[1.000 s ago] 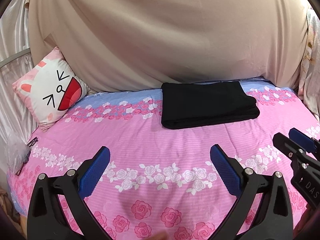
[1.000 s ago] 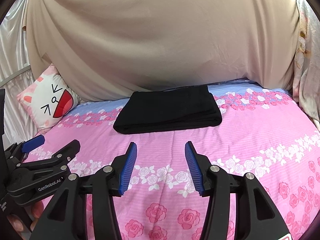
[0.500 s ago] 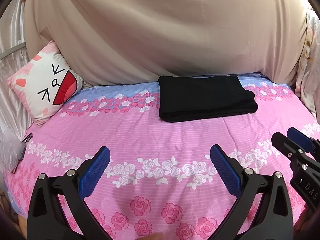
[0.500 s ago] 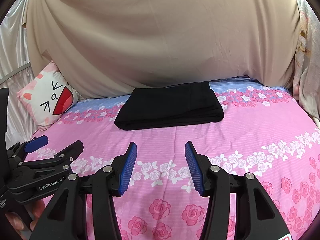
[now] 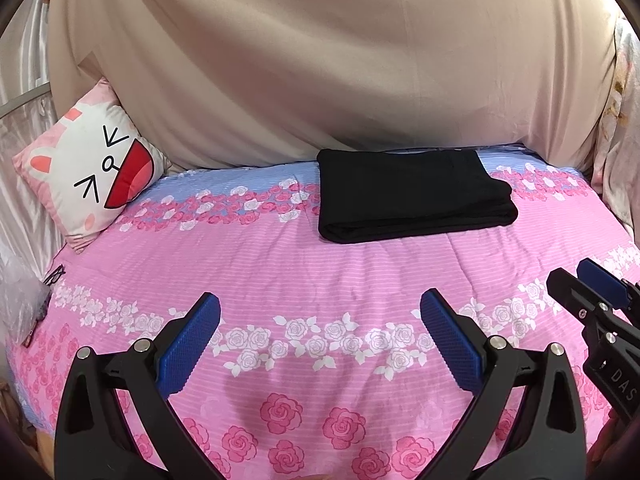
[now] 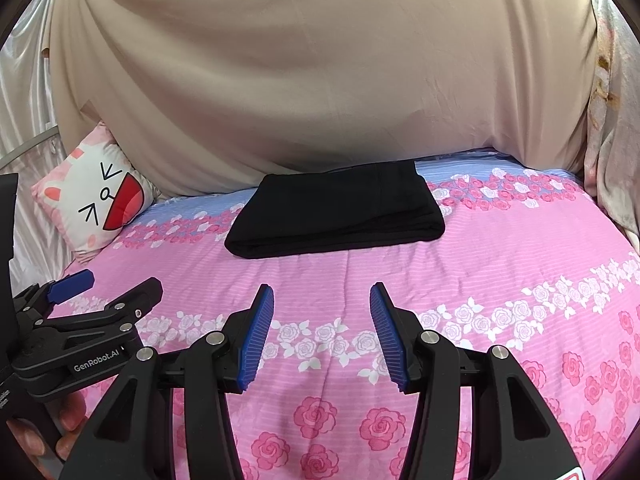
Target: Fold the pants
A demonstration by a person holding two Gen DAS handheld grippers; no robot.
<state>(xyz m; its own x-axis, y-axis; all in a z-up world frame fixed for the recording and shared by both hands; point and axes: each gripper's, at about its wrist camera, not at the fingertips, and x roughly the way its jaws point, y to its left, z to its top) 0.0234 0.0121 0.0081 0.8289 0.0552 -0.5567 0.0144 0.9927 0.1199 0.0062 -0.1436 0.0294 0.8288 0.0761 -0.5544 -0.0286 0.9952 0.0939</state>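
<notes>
While folded black pants [image 5: 414, 194] lie apart, both grippers (left [image 6: 106, 294] marked "GenRobot.AI") hold fingers spread, empty.

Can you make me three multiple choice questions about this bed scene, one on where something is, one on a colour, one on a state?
1. Where do the pants lie?
A. At the far side of the bed, by the beige drape
B. Under the cat pillow
C. In the right gripper

2. What colour are the pants?
A. Pink
B. Black
C. White

3. How do the left gripper and right gripper stand?
A. Both shut on cloth
B. One shut, one open
C. Both open, holding nothing

Answers: 1 A, they rest flat by the drape's hem, right of the cat pillow. 2 B, dark against pink bedding. 3 C, only bedding shows between each pair of blue pads.
</notes>
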